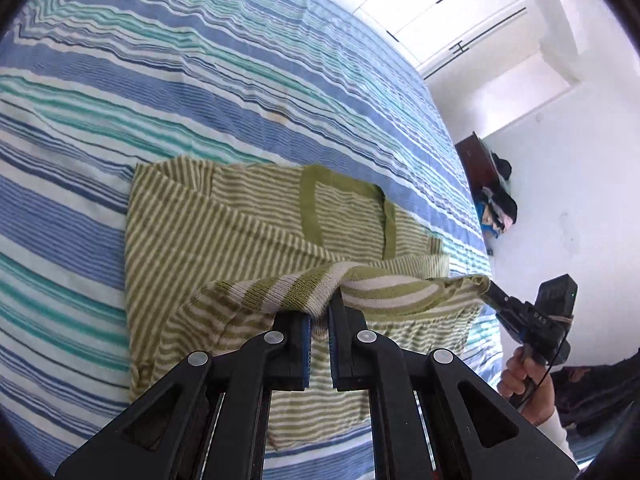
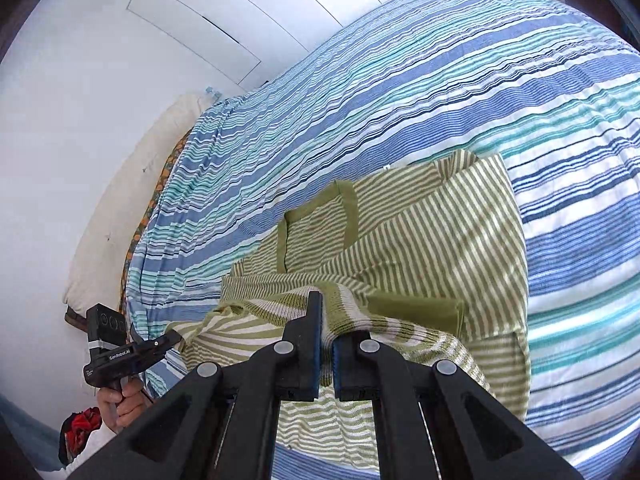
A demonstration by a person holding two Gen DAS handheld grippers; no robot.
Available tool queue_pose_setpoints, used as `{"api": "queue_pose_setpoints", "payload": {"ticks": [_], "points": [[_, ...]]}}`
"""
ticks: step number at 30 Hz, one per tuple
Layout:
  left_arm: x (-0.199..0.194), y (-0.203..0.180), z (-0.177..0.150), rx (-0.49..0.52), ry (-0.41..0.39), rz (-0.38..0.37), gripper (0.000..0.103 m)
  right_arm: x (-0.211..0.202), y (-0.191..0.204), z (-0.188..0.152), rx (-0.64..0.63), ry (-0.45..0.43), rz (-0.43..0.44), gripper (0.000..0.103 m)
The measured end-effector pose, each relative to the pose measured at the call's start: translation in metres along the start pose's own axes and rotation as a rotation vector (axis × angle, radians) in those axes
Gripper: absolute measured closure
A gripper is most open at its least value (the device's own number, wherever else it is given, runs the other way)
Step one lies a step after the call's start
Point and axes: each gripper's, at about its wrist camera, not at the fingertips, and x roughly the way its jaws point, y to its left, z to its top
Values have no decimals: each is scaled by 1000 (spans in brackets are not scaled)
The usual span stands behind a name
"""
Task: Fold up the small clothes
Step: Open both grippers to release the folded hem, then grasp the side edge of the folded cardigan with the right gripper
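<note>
I have both grippers, left gripper [image 1: 319, 312] and right gripper [image 2: 327, 320], clamped on the near hem of the green-and-cream striped knit top [image 1: 224, 232] on the blue striped bedsheet [image 1: 160, 80], sides apparently folded in (final bottom-up fold pending).

Your bright white bedroom, bed in blue stripes

Your bedspread [image 1: 240, 80] fills the left wrist view; white wardrobe doors [image 1: 460, 8] sit at one o'clock, a dark wooden cabinet [image 1: 478, 164] at three, a cream pillow [image 2: 132, 208] by the white wall [image 2: 60, 120].
</note>
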Motion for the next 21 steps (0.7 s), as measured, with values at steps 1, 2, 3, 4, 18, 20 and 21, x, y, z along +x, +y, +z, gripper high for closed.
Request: {"api": "queue_pose_setpoints", "payload": {"ticks": [1, 2, 3, 4, 18, 20, 21], "points": [[9, 0, 14, 0, -7, 25, 99, 10, -1, 15, 1, -8, -9, 98], [18, 1, 27, 3, -16, 55, 98, 19, -1, 29, 1, -19, -20, 98], [28, 2, 39, 6, -23, 87, 98, 28, -2, 41, 6, -29, -27, 98], [39, 4, 46, 6, -17, 127, 94, 38, -4, 52, 8, -36, -28, 98], [-3, 73, -32, 17, -2, 333, 28, -1, -70, 18, -32, -49, -234, 31], [-8, 80, -55, -3, 22, 296, 21, -16, -92, -6, 9, -29, -243, 25], [-4, 80, -64, -11, 41, 274, 20, -20, -102, -17, 29, -9, -232, 22]]}}
